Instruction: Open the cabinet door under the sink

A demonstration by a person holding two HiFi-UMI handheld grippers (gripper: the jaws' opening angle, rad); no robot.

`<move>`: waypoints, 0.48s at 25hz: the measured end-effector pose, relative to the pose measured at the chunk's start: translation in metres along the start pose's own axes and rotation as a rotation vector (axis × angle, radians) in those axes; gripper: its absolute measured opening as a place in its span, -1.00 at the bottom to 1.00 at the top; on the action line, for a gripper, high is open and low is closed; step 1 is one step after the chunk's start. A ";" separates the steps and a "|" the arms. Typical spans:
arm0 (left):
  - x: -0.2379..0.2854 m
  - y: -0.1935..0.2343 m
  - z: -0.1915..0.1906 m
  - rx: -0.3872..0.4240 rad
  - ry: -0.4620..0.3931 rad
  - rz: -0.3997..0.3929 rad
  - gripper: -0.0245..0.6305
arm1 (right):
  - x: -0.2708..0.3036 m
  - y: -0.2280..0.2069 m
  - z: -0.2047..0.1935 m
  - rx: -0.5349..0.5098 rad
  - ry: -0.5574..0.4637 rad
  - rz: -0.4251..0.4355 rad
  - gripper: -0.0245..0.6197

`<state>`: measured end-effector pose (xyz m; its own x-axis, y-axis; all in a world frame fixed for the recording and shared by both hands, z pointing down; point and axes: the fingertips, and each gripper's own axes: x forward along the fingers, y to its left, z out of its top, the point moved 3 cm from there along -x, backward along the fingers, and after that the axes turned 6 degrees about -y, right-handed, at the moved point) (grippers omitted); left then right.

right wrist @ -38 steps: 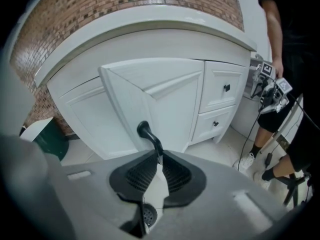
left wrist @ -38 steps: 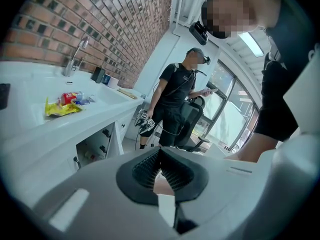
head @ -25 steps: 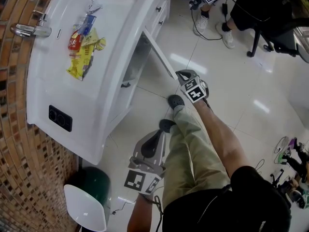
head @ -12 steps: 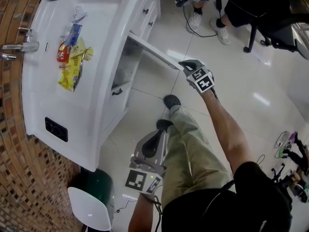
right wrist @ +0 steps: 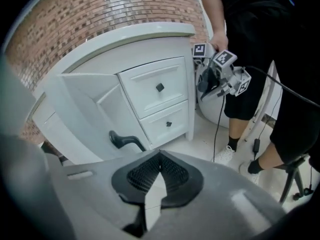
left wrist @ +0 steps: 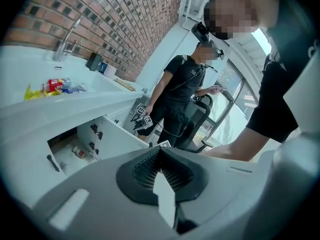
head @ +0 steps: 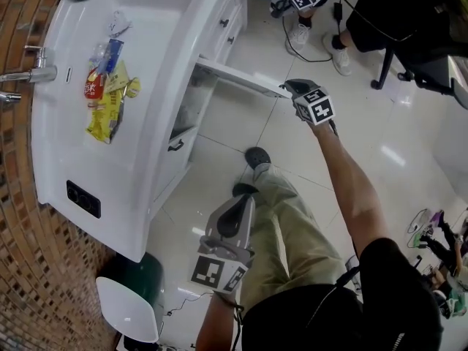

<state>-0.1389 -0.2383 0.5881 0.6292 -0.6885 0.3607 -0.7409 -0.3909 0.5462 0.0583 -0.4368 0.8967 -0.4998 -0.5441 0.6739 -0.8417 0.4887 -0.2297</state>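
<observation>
Since a second ago the cabinet door [head: 238, 77] has swung wider from the white counter [head: 73, 145], and it now juts out over the tiled floor. The right tongs [head: 290, 88] have gone outward with its free edge. From overhead they sit just beside that edge, and whether they touch it I cannot tell.

The head view alone looks down into the basin [head: 168, 6], which holds a loose pile of snack packets [head: 108, 93]. The cupboard's inside is only a dim gap there.

The left gripper view looks in from the side and shows a small bottle [left wrist: 80, 152] lying on the cupboard floor. Nothing else in there can be made out.

The right gripper view shows the door's panelled outer face [right wrist: 85, 109] and two drawers [right wrist: 156, 88] beside it. The dark door handle [right wrist: 125, 140] sits up and to the left of the right tongs [right wrist: 159, 158], clear of them. Their jaws have just been closing and now meet with nothing between them.

The left tongs [left wrist: 160, 153] are held low by the person's leg, well away from the cupboard, jaws together and empty.

A second person [left wrist: 180, 94] stands beyond the counter's far end and is cut off at the head view's top edge.
</observation>
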 end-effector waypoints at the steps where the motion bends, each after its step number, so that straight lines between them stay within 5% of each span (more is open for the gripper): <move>1: 0.001 0.000 0.000 0.000 -0.008 0.004 -0.88 | 0.001 -0.003 -0.001 0.007 -0.003 -0.006 -0.95; 12: -0.024 -0.008 0.001 -0.009 -0.106 0.117 -0.88 | -0.050 -0.020 -0.005 0.133 -0.107 -0.120 -0.95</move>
<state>-0.1480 -0.2192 0.5746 0.5098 -0.7898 0.3411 -0.8053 -0.2985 0.5123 0.1013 -0.4157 0.8713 -0.4076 -0.6657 0.6250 -0.9124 0.3256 -0.2482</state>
